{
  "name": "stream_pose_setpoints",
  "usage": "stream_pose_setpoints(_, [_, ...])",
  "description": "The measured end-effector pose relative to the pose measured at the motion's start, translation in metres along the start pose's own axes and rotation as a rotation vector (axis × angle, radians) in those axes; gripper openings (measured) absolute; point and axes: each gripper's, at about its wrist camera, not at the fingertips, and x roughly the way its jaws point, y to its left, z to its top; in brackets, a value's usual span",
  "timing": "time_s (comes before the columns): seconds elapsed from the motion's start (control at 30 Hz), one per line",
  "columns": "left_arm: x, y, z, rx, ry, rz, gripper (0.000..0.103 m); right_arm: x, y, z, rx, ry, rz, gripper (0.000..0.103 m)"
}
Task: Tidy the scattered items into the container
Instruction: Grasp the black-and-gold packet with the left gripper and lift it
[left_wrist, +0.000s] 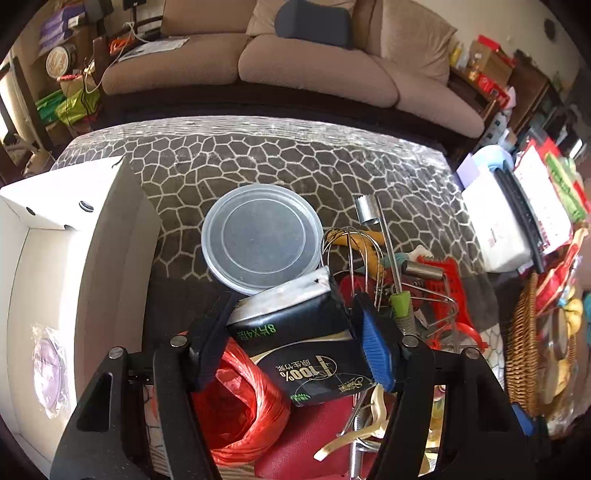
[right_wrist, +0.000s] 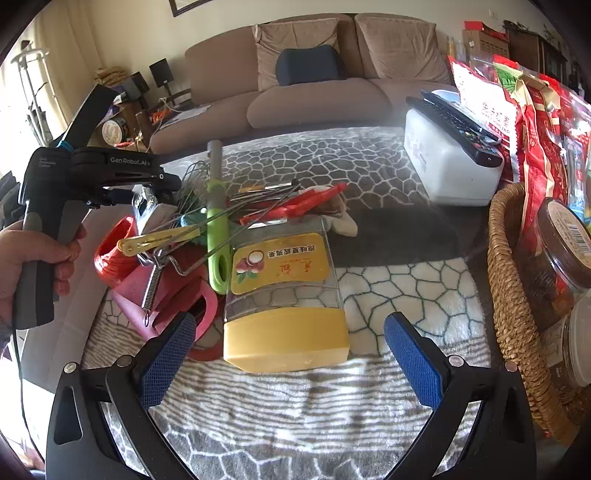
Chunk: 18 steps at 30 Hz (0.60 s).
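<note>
Over the patterned table (left_wrist: 280, 158), the down-tilted left gripper (left_wrist: 291, 332) clamps the tissue pack (left_wrist: 306, 350).

The red string roll (left_wrist: 236, 402) is hiding partly behind the left gripper (left_wrist: 291, 332) and the black tissue pack (left_wrist: 303, 350). The white box (left_wrist: 55, 295) is running off the picture's left edge.

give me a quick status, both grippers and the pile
Left gripper shut on black tissue pack. Right gripper open before clear jar. Whisk beside pack.
</note>
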Motion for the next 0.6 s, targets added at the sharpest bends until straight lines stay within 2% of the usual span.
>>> stream_pose_setpoints(0.13, [-0.018,0.006,-0.003,0.005,0.001,-0.044,0.058,-0.008,0.008,0.005,0.002,-0.020,0.016,0.103])
stream_pose_setpoints(0.4, [-0.035,0.000,-0.022,0.049,0.013,-0.084,0.057,-0.040,0.043,0.024,-0.040,-0.094,0.069,0.103])
stream_pose_setpoints(0.53, [-0.037,0.006,-0.021,0.048,0.030,-0.114,0.057,-0.045,0.075,0.042,-0.188,-0.134,0.095,0.103])
stream_pose_setpoints(0.6, [-0.034,0.010,-0.018,0.043,0.042,-0.138,0.057,-0.034,0.094,0.052,-0.273,-0.124,0.133,0.102])
